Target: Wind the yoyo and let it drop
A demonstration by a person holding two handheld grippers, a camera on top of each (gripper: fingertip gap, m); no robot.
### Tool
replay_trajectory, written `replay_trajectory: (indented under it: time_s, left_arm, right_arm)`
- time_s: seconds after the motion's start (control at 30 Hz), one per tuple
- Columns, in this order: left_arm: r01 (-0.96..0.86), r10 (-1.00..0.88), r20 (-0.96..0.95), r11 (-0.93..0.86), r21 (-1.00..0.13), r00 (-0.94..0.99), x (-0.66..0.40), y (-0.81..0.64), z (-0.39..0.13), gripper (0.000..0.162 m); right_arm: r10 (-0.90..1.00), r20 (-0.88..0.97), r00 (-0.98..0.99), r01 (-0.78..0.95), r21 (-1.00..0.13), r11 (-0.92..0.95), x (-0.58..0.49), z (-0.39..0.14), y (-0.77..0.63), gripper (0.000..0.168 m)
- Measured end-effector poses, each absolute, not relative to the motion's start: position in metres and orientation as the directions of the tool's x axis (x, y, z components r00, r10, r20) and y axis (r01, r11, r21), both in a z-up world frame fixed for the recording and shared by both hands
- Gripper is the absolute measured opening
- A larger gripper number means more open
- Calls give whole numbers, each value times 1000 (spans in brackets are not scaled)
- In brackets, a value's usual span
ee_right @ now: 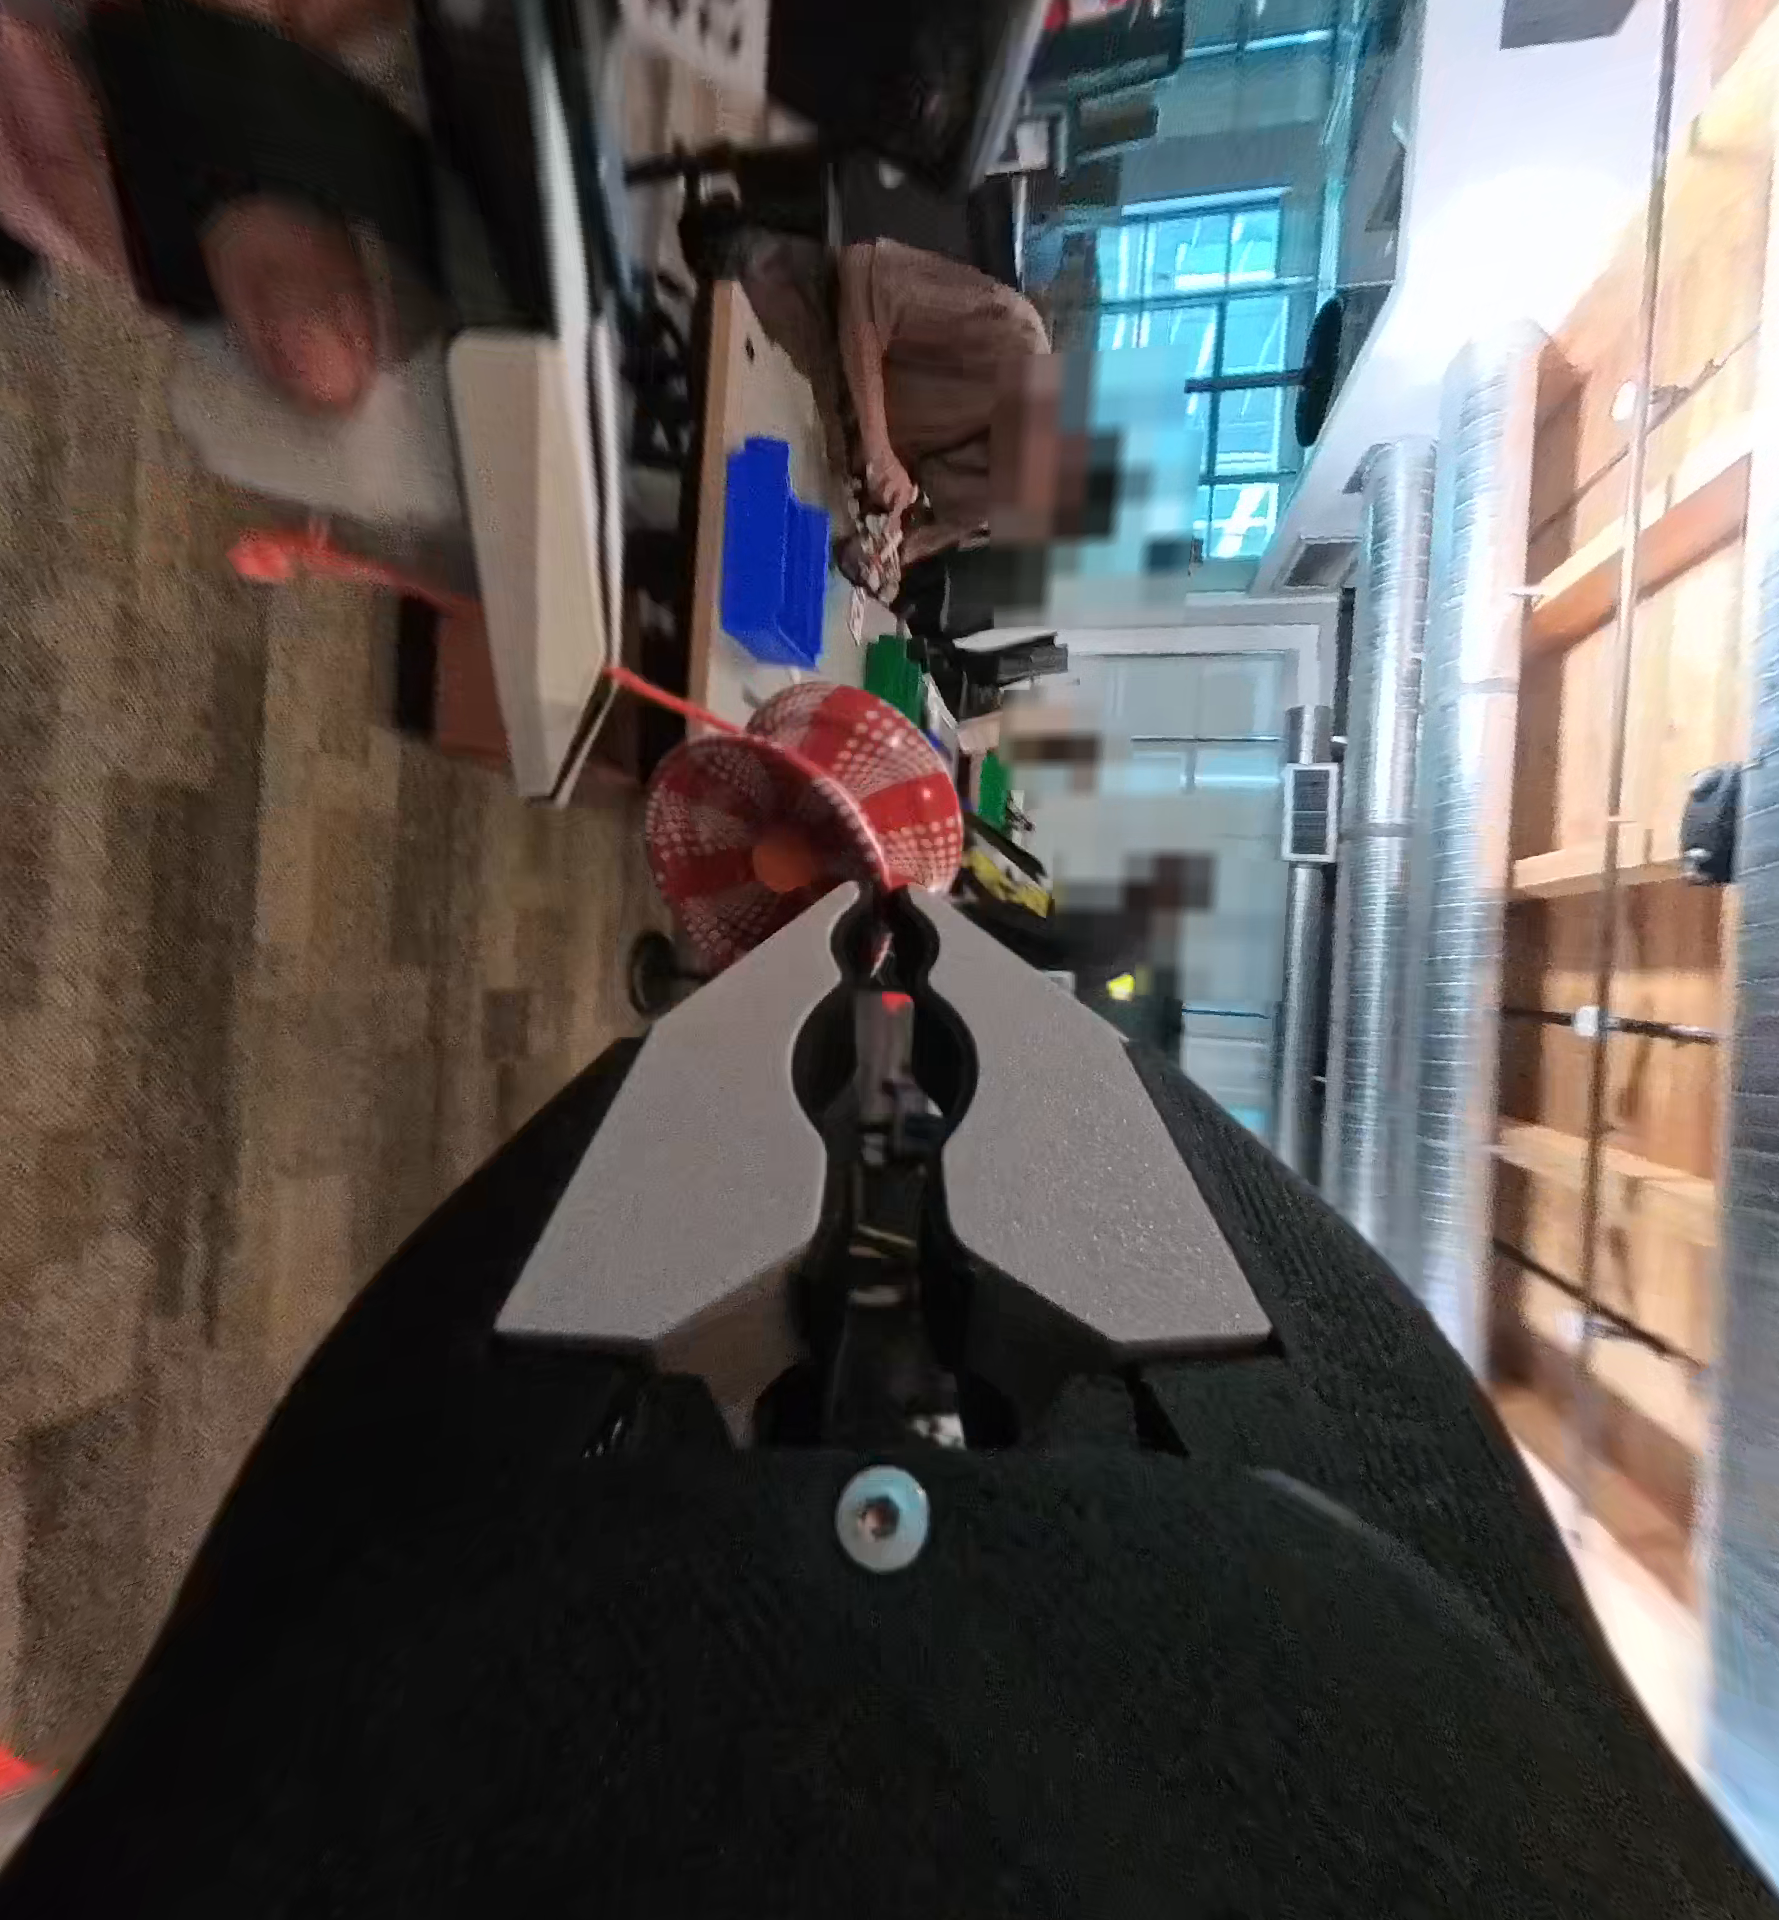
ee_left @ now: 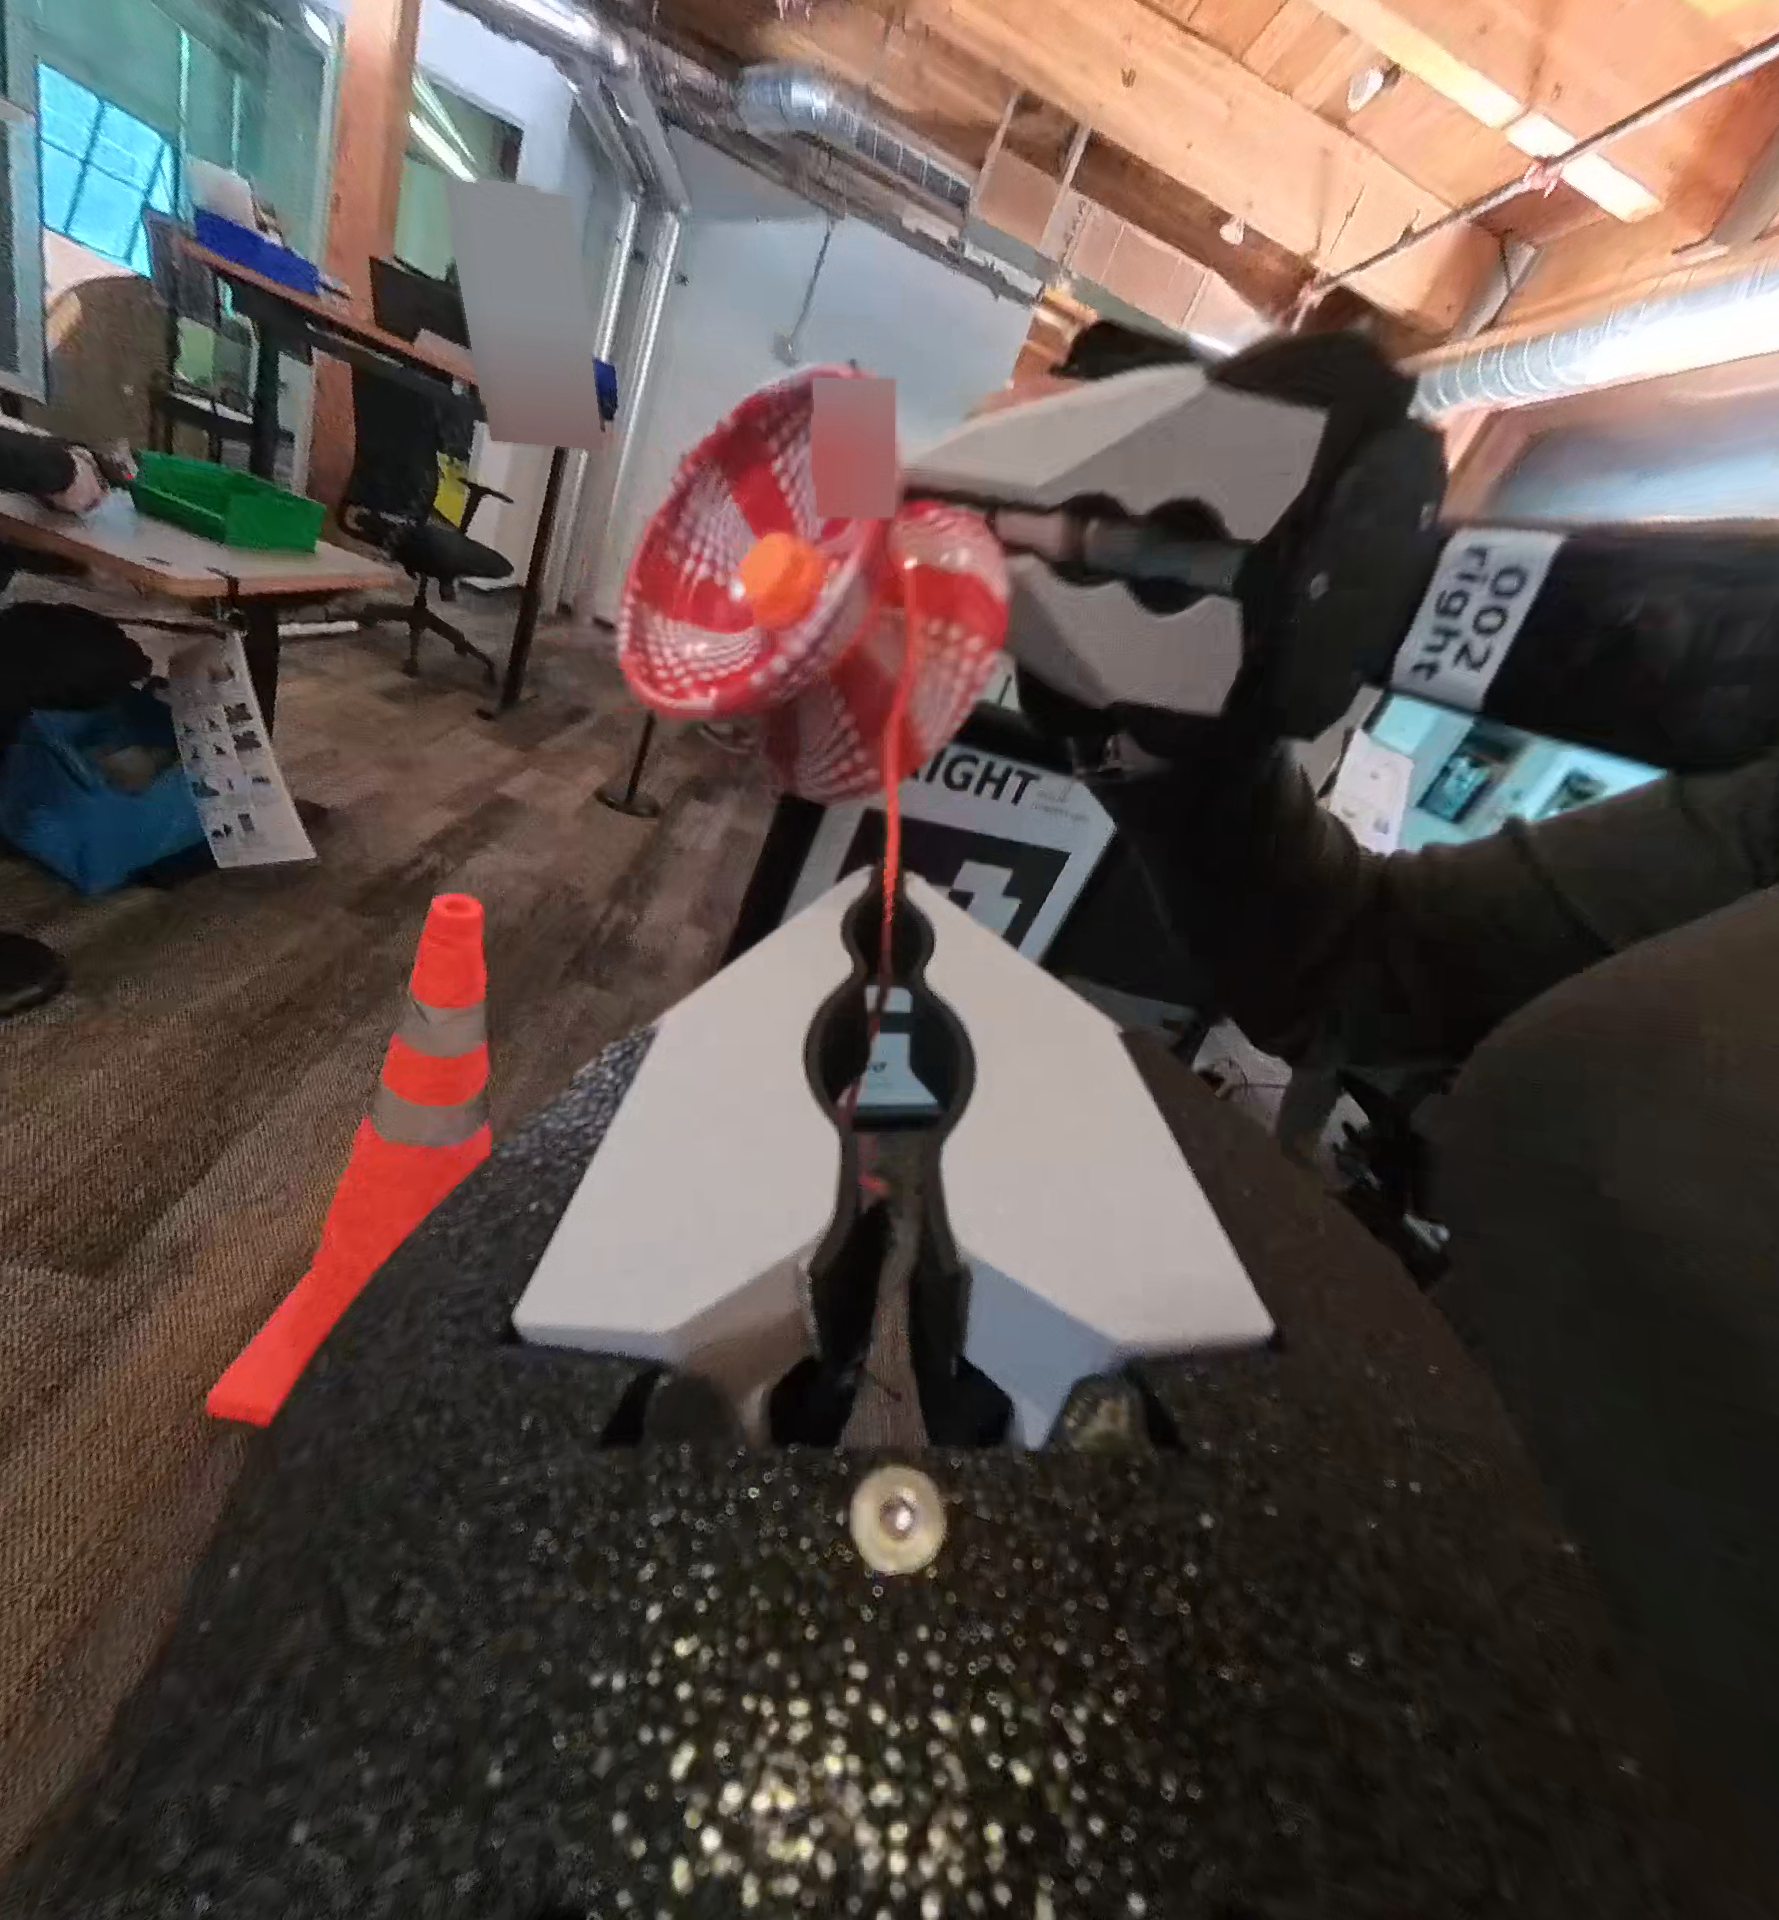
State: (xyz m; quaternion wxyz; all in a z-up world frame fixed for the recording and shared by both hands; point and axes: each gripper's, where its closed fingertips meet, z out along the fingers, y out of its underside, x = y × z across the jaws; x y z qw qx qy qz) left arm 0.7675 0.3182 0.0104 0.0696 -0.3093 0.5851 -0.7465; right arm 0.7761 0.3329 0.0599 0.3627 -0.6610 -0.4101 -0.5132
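Yoyo (ee_left: 812, 592): red with white dot pattern, orange hub; held in the air above the floor, just beyond the left gripper's tips and at the tip of the right gripper.
String (ee_left: 893, 821): red; runs from the groove between the yoyo's halves down into the left gripper's tips, and on between its fingers.
Left gripper (ee_left: 887, 883): grey fingers on black body; jaws closed, string pinched at the tips.
Right gripper (ee_right: 880, 906): jaws closed at the tips on the rim of one yoyo half; in the left wrist view seen entering from the right, lying sideways.
Right wrist view: camera rolled sideways; floor at left, ceiling at right; left gripper's fingers visible upper left, string end loose beside them.
Hand (ee_right: 282, 301): blurred, upper left in right wrist view, on the left gripper.
Sleeve (ee_left: 1487, 914): dark, behind the right gripper.
Cone (ee_left: 417, 1101): orange with grey bands, upright on the floor, left of the left gripper.
Floor (ee_left: 137, 1091): mottled brown carpet.
Background: desks, green bin (ee_left: 225, 499), blue bin (ee_right: 776, 551), seated persons at desks, exposed ducts and wooden ceiling.
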Motion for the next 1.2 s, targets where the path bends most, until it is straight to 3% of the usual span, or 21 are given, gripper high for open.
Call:
replay_trajectory:
  time_s: [0.03,0.13,0.27,0.4,0.53,0.7,0.8,0.93,1.0,1.03,1.1,1.2]
  left_arm:
    - [-277,-461,382,-280,-919,-801,767,316,5,0]
    - [-284,-489,354,-214,-935,-797,776,316,-7,0]
    - [-208,-514,252,-143,-968,-820,780,327,15,0]
    - [-63,-561,20,56,-996,-827,769,329,52,0]
    - [20,-592,-170,252,-968,-788,747,324,72,0]
    - [-80,-592,-210,424,-902,-778,731,319,34,0]
    - [-151,-624,-147,399,-904,-767,737,323,11,0]
    - [-78,-733,-64,158,-984,-677,759,335,26,0]
    - [-8,-765,-40,59,-998,-643,769,339,39,91]
    - [17,-771,-43,41,-999,-636,772,338,43,98]
    - [81,-744,-82,37,-996,-663,770,330,50,92]
    - [152,-697,-140,45,-987,-704,763,316,59,59]
  right_arm:
    - [146,963,229,920,-165,-356,769,63,334,0]
    - [174,842,511,857,-483,-179,739,69,333,0]
    - [396,661,637,745,-660,-96,705,52,325,0]
    - [405,690,600,798,-546,-254,722,24,328,0]
    - [253,812,526,815,-396,-422,762,21,330,1]
    - [16,883,469,792,-412,-451,786,49,324,0]
    - [-47,926,375,821,-356,-446,789,65,318,0]
    - [-31,966,256,870,-244,-428,779,74,318,1]
    - [-9,969,245,880,-227,-417,773,75,321,0]
    - [1,967,256,889,-235,-394,768,74,323,1]
    - [16,953,302,899,-279,-338,757,73,327,0]
    - [26,932,360,897,-339,-283,748,73,330,1]
